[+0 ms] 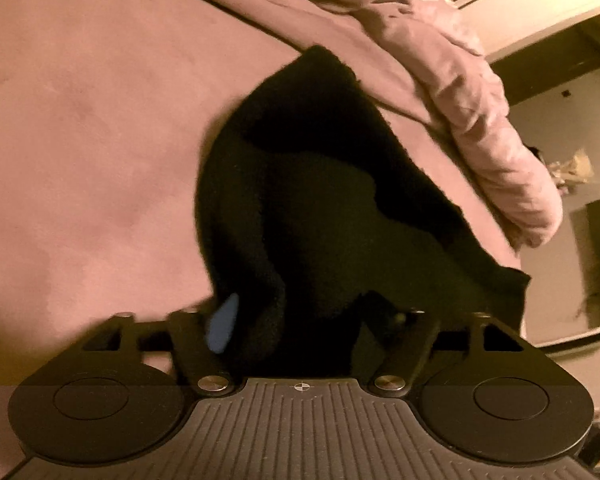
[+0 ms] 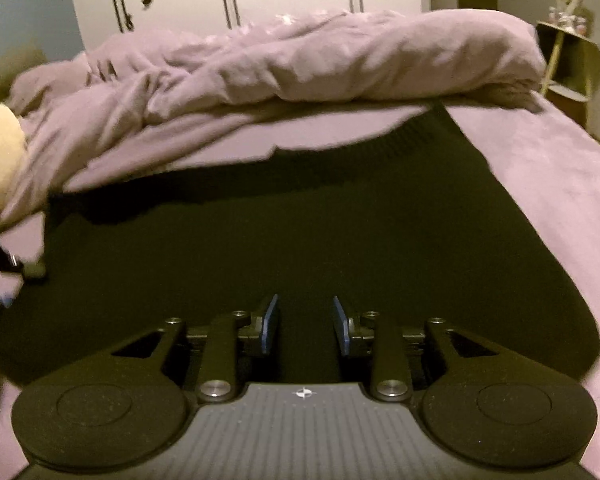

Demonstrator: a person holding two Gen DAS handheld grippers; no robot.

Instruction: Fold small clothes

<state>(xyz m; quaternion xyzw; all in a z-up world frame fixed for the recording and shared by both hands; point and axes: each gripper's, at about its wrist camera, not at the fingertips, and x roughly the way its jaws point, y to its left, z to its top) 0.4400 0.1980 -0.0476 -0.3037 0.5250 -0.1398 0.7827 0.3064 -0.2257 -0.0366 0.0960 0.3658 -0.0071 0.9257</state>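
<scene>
The black garment (image 2: pixel 300 232) lay on the pink bed (image 2: pixel 548 184), mostly spread flat, one edge bunched; folding seemed barely begun. The right hand-held gripper (image 2: pixel 305 324) hovered over it, jaws slightly parted and empty. The left hand-held gripper (image 1: pixel 300 320) stood wide, cloth bunched between its fingers, apparently ungripped. A rumpled duvet (image 2: pixel 300 60) lay beyond.

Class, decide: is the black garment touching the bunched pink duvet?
Touching. In the right wrist view the black garment's far edge runs under the overhanging fold of the pink duvet, with no bed sheet showing between them.
</scene>
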